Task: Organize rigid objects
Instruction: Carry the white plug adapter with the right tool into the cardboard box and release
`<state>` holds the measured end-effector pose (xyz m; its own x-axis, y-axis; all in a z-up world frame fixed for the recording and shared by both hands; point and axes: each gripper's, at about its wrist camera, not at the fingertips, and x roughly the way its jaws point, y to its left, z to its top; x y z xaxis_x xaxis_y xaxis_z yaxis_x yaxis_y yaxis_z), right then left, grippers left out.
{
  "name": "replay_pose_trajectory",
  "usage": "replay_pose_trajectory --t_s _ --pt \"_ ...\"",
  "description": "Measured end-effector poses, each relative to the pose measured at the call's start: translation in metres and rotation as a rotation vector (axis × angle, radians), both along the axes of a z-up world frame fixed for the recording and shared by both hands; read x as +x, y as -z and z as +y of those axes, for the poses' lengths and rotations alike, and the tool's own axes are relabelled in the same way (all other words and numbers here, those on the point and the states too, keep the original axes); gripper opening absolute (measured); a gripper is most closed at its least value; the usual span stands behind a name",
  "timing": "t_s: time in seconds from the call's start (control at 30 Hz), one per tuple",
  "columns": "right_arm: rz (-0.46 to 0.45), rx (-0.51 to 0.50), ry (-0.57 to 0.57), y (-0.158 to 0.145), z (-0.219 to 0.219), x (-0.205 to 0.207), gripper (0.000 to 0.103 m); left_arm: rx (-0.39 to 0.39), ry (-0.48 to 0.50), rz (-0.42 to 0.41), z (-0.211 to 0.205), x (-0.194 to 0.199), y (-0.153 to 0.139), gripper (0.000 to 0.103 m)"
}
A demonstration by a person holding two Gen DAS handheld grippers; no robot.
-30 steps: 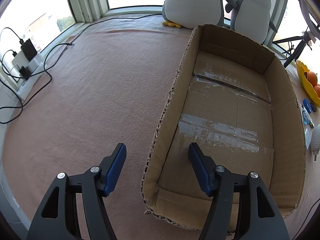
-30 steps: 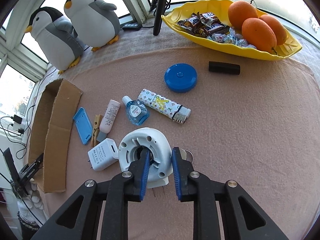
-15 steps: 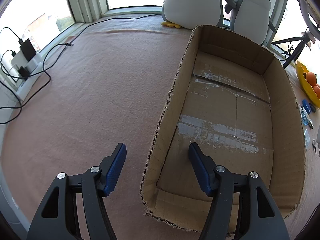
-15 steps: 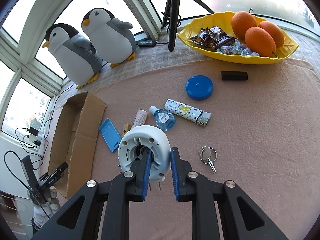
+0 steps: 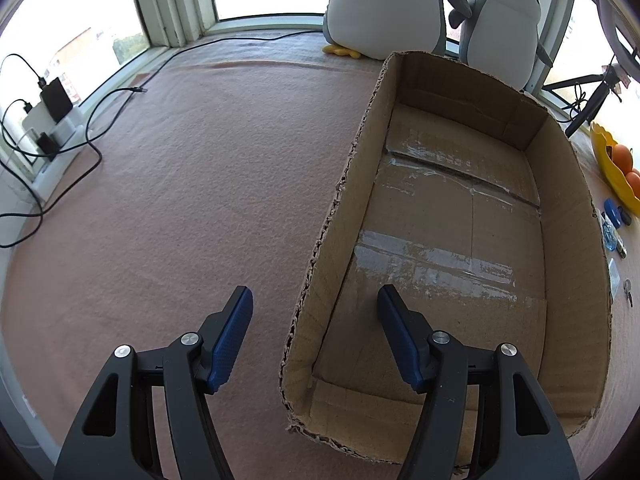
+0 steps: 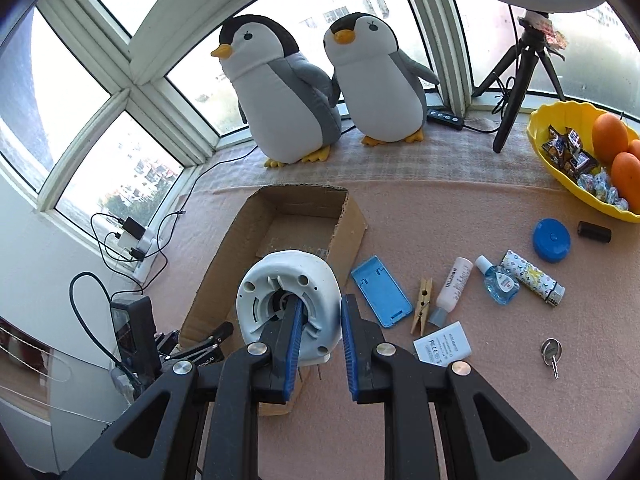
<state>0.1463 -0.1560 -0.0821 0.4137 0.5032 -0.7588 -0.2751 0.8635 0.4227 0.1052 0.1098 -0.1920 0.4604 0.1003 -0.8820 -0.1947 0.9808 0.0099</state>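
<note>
1. My right gripper [image 6: 318,344] now carries the white round device [image 6: 288,300] off the bench, in front of the cardboard box [image 6: 280,232].
2. The white charger [image 6: 442,344] and keys [image 6: 551,350] now lie uncovered.

A pinkish-brown felt-covered surface [image 6: 460,216] carries an open brown cardboard box [image 6: 352,220] at centre, scattered small items at right, and a yellow plastic bowl [image 6: 560,184] at upper right.
</note>
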Motion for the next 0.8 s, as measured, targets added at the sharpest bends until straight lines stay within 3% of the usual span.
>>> replay_pose_trajectory --t_s 0.4,0.8 --pt "0.011 -0.059 -0.131 0.031 0.081 -0.001 0.017 0.0 0.003 -0.003 0.0 -0.001 -0.001 0.065" --pt "0.005 -0.117 -0.186 0.043 0.104 -0.008 0.019 -0.001 0.002 -0.004 0.0 -0.001 -0.001 0.065"
